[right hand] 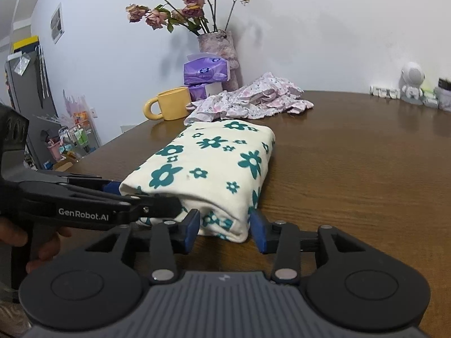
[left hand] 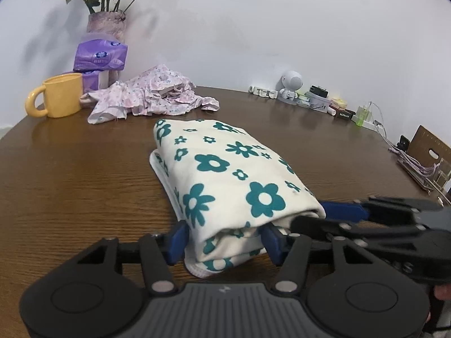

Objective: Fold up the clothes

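A folded cream cloth with teal flowers (left hand: pixel 225 174) (right hand: pixel 214 163) lies on the brown wooden table (left hand: pixel 84 183) (right hand: pixel 352 169). My left gripper (left hand: pixel 224 242) straddles its near end, a blue pad on each side, and does not visibly squeeze the fabric. My right gripper (right hand: pixel 225 231) straddles the near right corner with a small gap at its right pad. Each gripper shows in the other's view: the right gripper (left hand: pixel 318 217) at the cloth's right edge, the left gripper (right hand: pixel 141 197) at its left. A crumpled pink floral garment (left hand: pixel 146 98) (right hand: pixel 251 98) lies behind.
A yellow mug (left hand: pixel 60 95) (right hand: pixel 172 102), purple tissue packs (left hand: pixel 100 59) (right hand: pixel 205 69) and a vase of dried roses (left hand: pixel 105 24) (right hand: pixel 220 45) stand at the back left. A white robot figurine (left hand: pixel 290 84) (right hand: pixel 411 81) and small clutter line the back right.
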A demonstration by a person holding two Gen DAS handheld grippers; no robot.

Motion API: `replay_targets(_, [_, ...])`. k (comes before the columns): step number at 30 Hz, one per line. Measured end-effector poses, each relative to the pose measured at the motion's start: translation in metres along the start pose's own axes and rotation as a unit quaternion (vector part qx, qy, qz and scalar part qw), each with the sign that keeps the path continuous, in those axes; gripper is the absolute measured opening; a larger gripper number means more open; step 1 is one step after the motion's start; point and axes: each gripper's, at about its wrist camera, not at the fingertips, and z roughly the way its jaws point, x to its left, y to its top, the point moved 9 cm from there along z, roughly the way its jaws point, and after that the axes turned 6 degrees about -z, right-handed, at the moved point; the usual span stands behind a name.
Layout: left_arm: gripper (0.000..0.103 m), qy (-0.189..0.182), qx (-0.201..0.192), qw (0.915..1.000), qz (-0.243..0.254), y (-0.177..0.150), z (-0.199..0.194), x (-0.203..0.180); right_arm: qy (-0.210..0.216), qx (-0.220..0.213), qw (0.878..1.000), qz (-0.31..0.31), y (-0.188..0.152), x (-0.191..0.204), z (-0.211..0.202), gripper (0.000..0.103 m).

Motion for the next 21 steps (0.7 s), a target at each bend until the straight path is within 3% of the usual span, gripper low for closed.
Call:
replay_targets(7, [0.051, 0.014, -0.017, 0.9998, -0.002, 0.003, -0.011, 0.004, -0.008, 0.002, 1.000, -0.007, 0.004, 0.002, 0.012, 0.034])
replay_targets(8, [0.046, 0.019, -0.017, 0.9997, -0.002, 0.004, -0.009, 0.006, -0.007, 0.003, 1.000, -0.004, 0.004, 0.002, 0.011, 0.035])
replay_targets(9, [0.034, 0.018, -0.015, 0.9997, -0.003, 0.005, -0.007, 0.007, -0.003, 0.001, 1.000, 0.001, 0.003, 0.002, 0.008, 0.036])
replay_targets(14, [0.034, 0.017, -0.016, 0.9997, 0.009, 0.002, -0.007, 0.007, -0.006, -0.003, 1.000, 0.008, -0.002, -0.005, -0.008, 0.035])
replay_targets(18, [0.044, 0.019, -0.017, 0.9997, 0.005, -0.001, -0.016, 0.008, 0.005, 0.002, 1.000, 0.027, -0.003, -0.011, 0.000, 0.014])
replay_targets(21, [0.042, 0.035, -0.028, 0.9990, 0.009, -0.001, -0.020, 0.010, 0.007, 0.001, 1.000, 0.029, -0.002, -0.009, 0.004, 0.014])
